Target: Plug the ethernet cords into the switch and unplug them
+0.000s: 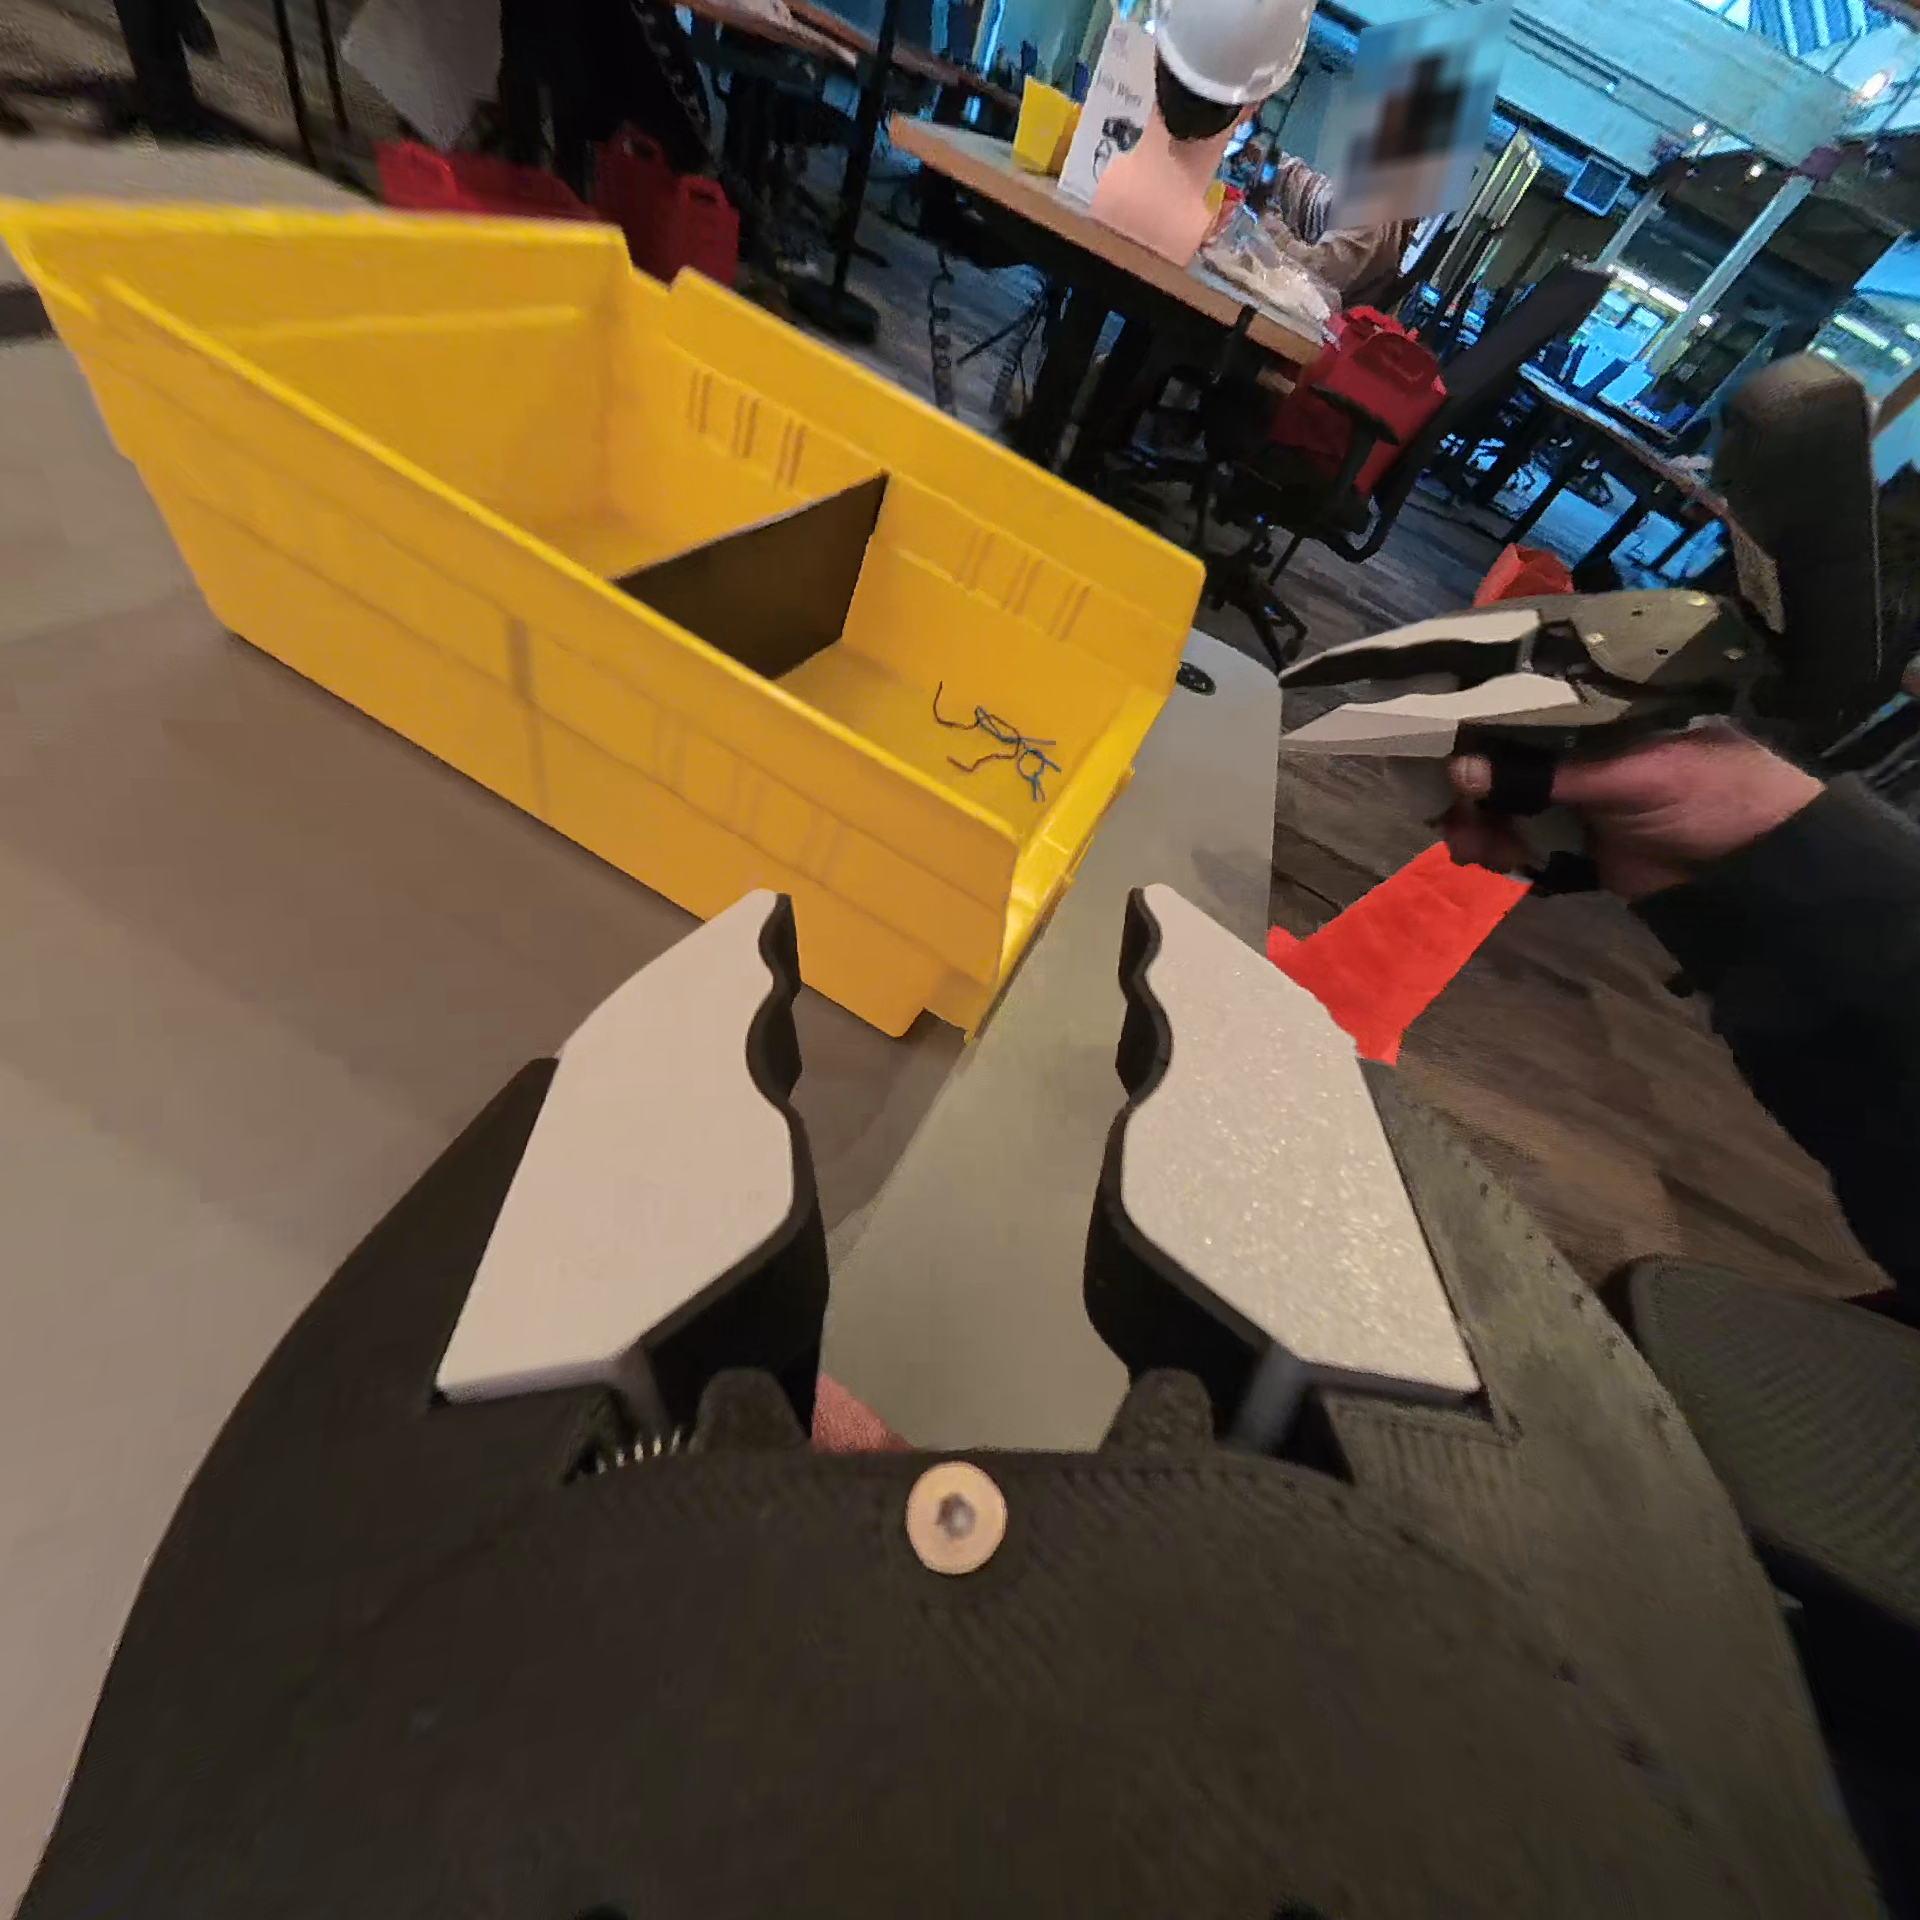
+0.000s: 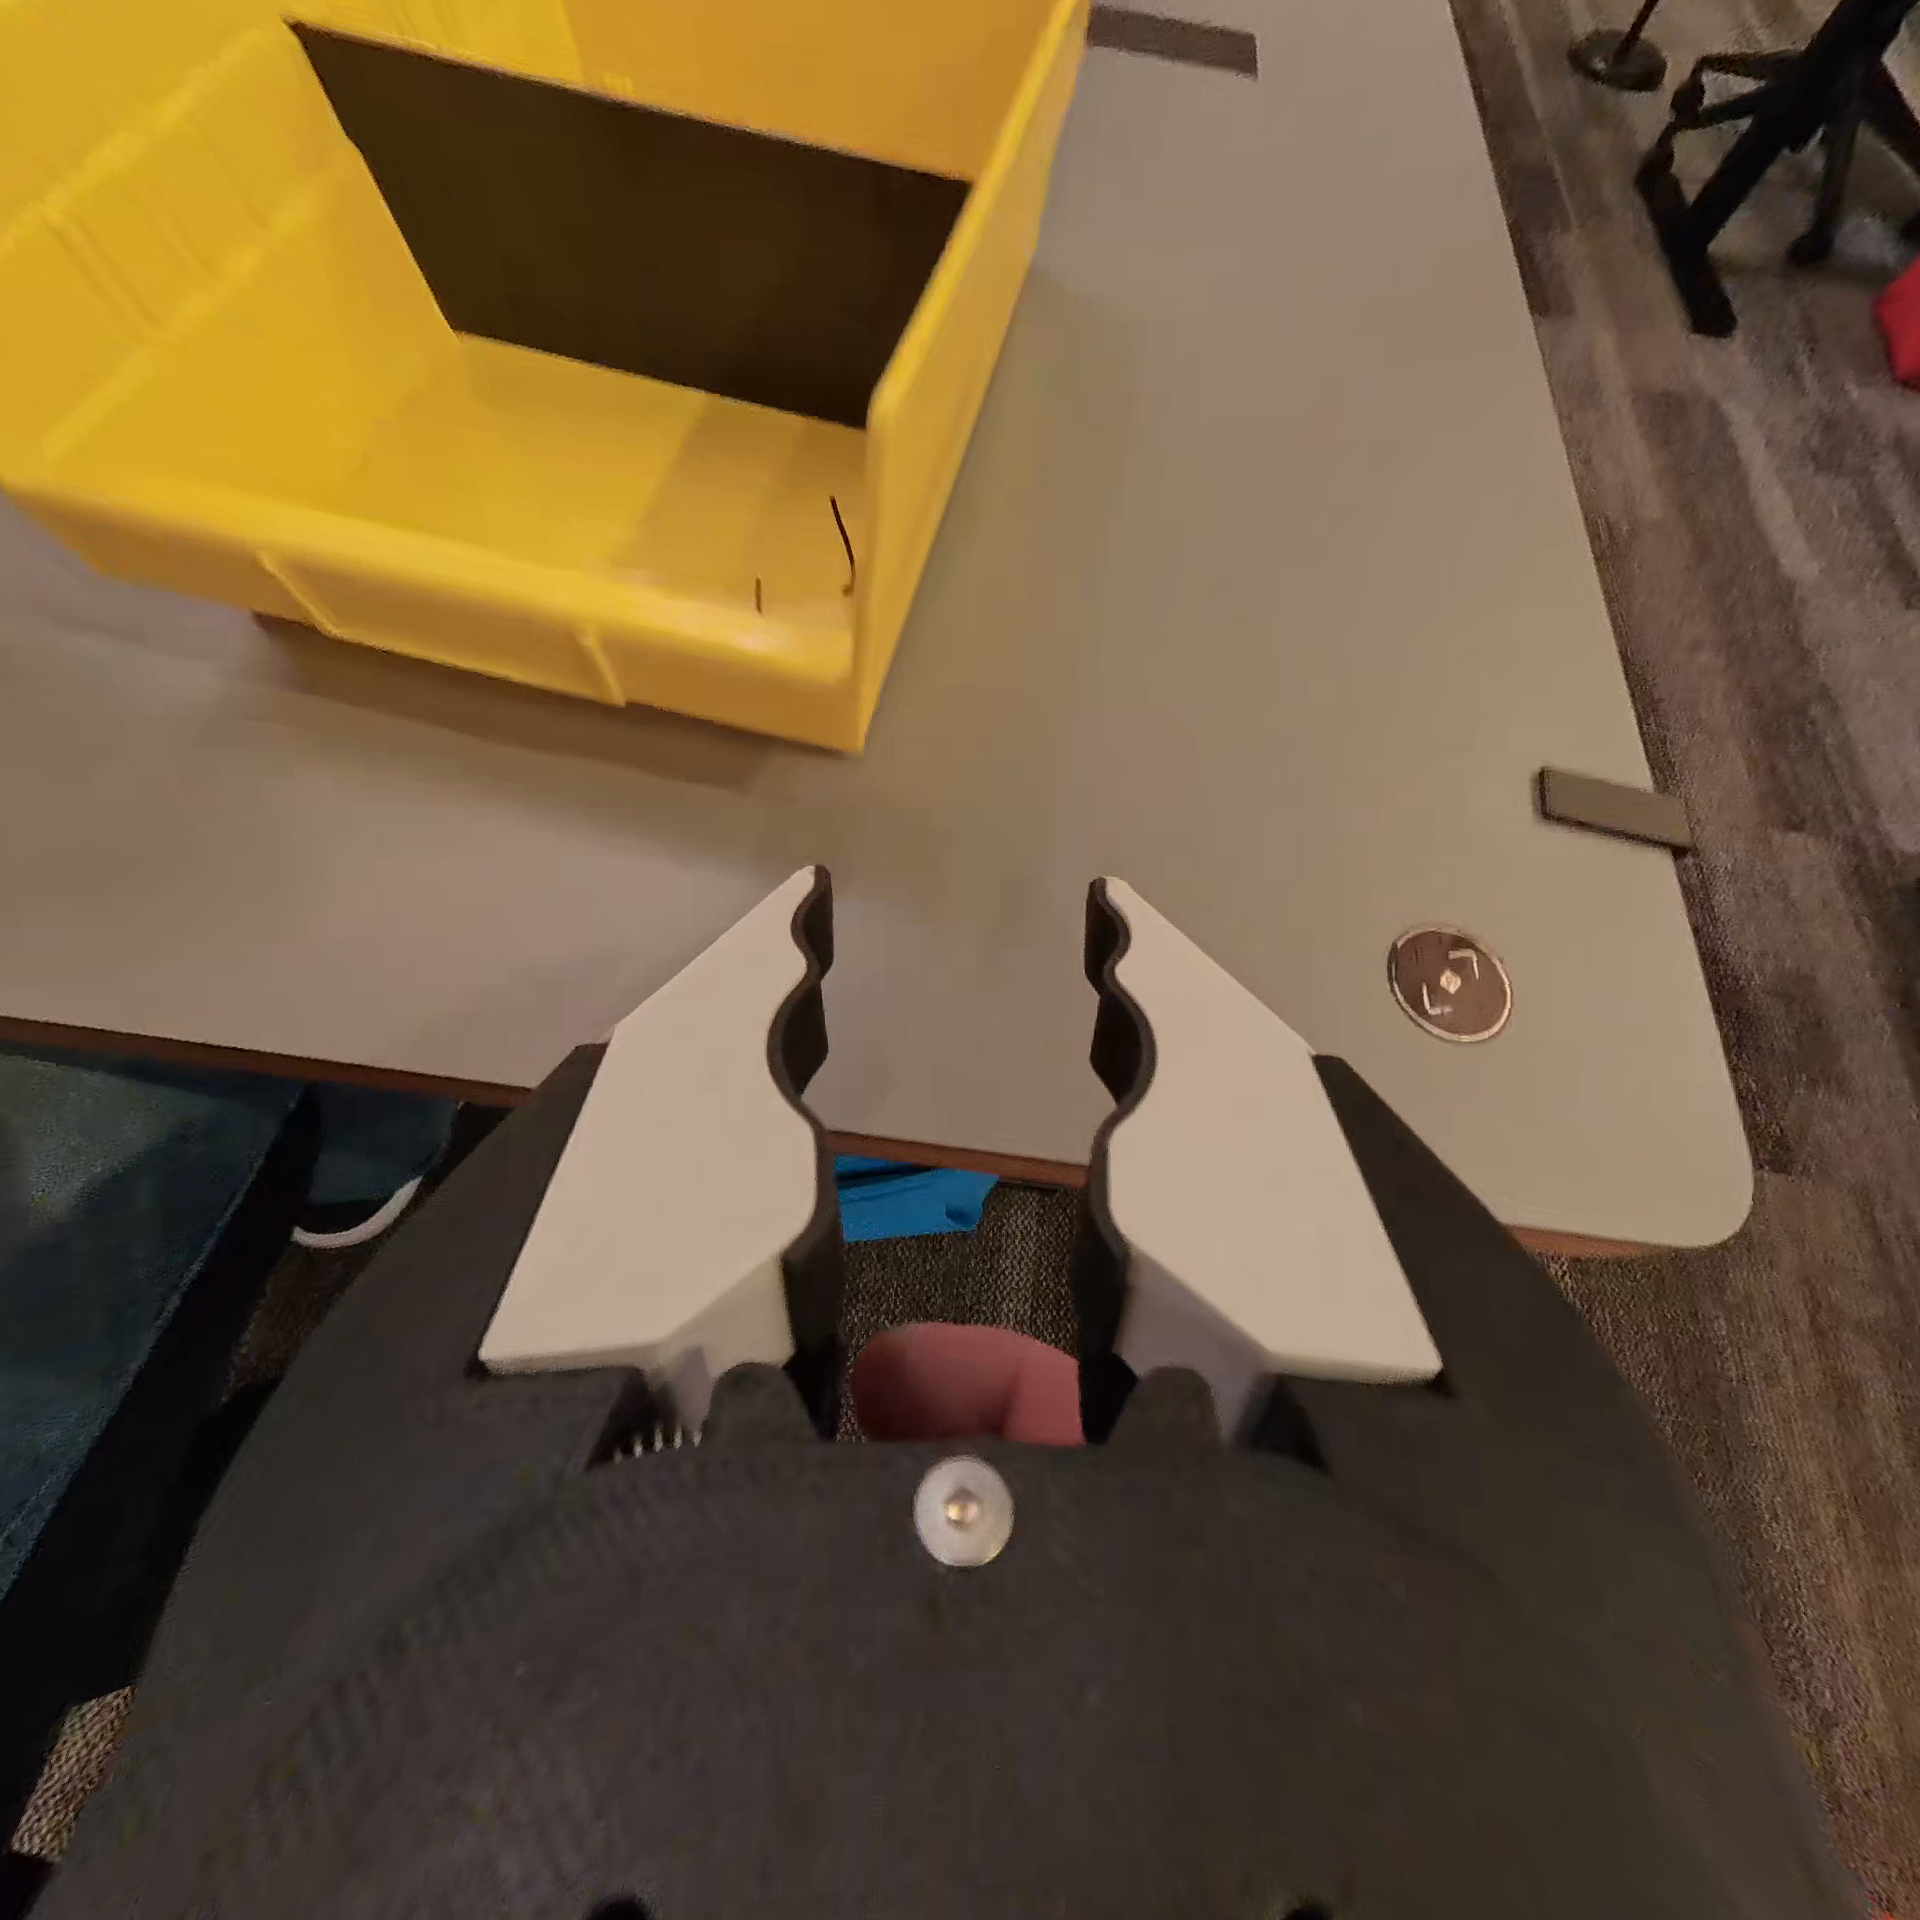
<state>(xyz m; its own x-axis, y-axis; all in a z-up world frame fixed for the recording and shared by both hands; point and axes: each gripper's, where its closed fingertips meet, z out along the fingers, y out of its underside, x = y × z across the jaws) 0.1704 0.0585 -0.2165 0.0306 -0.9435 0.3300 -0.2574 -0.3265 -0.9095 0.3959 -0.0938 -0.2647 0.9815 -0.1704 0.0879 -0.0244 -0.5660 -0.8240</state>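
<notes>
No switch or ethernet cord shows in either view. My left gripper (image 1: 961, 914) is open and empty, held above the grey table (image 1: 260, 1039) near the corner of a yellow bin (image 1: 582, 644). My right gripper (image 2: 956, 894) is open and empty over the table's near edge, just short of the bin (image 2: 468, 582). The right gripper also shows in the left wrist view (image 1: 1288, 707), held in a hand beyond the table's right edge, jaws a little apart. The bin has a dark divider (image 1: 769, 582) and a few thin blue threads (image 1: 997, 743) on its floor.
A round metal disc (image 2: 1449, 982) is set in the table near its right corner, with a small grey tab (image 2: 1616, 810) at the edge. Red tape (image 1: 1382, 956) marks the floor. Chairs, other tables and red bags stand beyond.
</notes>
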